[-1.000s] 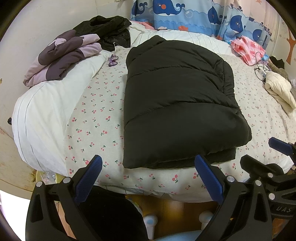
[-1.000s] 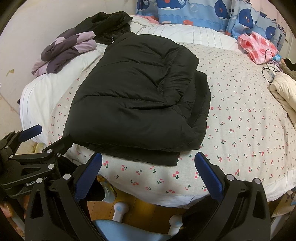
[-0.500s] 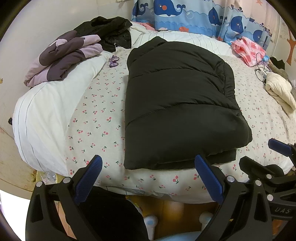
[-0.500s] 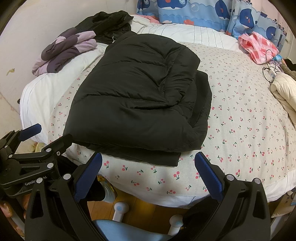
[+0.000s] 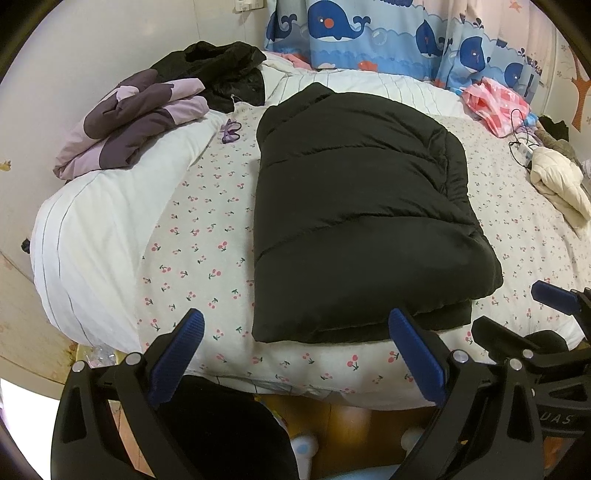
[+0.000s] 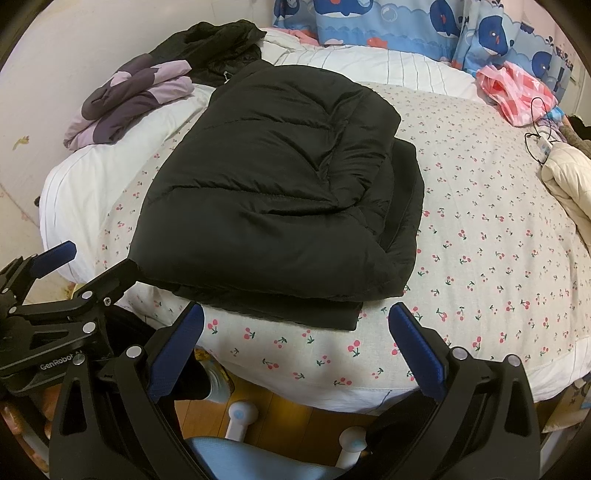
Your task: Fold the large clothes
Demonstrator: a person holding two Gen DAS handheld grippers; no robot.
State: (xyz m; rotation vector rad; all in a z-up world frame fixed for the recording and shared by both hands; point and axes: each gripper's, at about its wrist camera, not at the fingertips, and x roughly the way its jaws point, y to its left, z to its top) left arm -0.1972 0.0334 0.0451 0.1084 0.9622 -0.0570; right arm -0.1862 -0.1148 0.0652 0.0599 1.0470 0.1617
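A black puffer jacket [image 5: 354,218] lies folded into a thick rectangle on the cherry-print bed sheet [image 5: 199,251]; it also shows in the right wrist view [image 6: 280,192]. My left gripper [image 5: 295,328] is open and empty, held off the bed's near edge just in front of the jacket's hem. My right gripper [image 6: 295,325] is open and empty, also at the near edge below the jacket. Each gripper shows in the other's view: the right one [image 5: 546,332] and the left one [image 6: 59,280].
A purple folded garment [image 5: 140,118] and a black garment [image 5: 221,70] lie on the white duvet [image 5: 88,229] at the back left. A pink bag [image 5: 495,99], a cable and a cream jacket [image 5: 557,181] lie at the right. Whale curtain [image 5: 369,33] behind. Chair base [image 6: 240,417] below.
Both grippers have moved slightly forward toward the bed; the jacket looks a little closer. Nothing was gripped or released.
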